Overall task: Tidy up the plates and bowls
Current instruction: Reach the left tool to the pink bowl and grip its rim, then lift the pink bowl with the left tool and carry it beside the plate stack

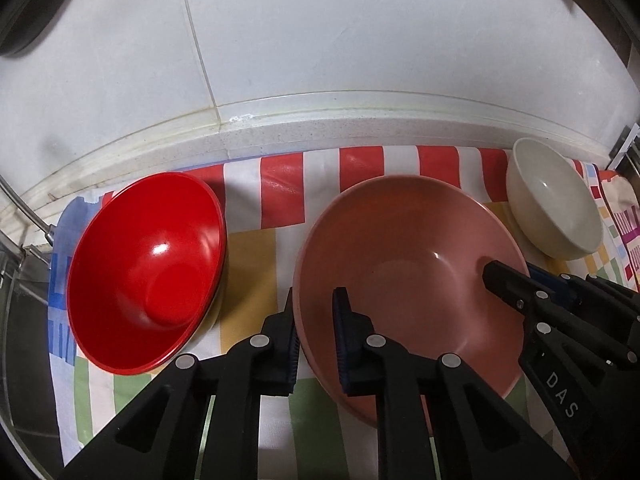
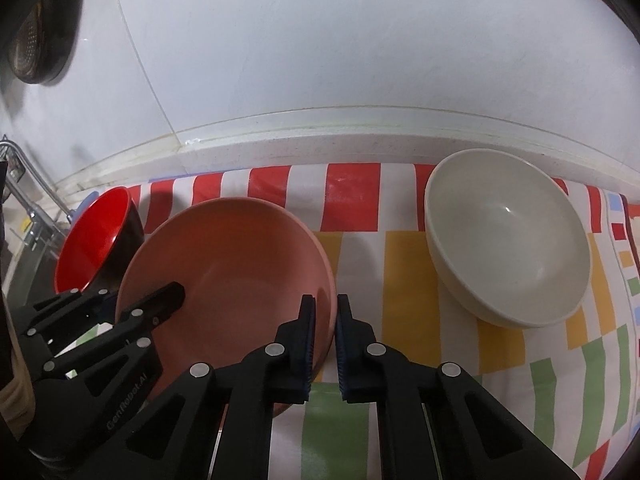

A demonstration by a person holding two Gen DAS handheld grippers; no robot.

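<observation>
Each camera sits just behind its own gripper and looks forward and down at the striped cloth (image 1: 256, 264), toward the white wall (image 1: 320, 40). Both are very close. The left view looks from the left side, the right view from the right. Both show the pink bowl (image 1: 408, 264), red bowl (image 1: 148, 272) and white bowl (image 2: 508, 240).

Left gripper (image 1: 316, 340) and right gripper (image 2: 324, 344), both level, fingers (image 1: 352, 344) narrowly parted, pointing forward.
</observation>
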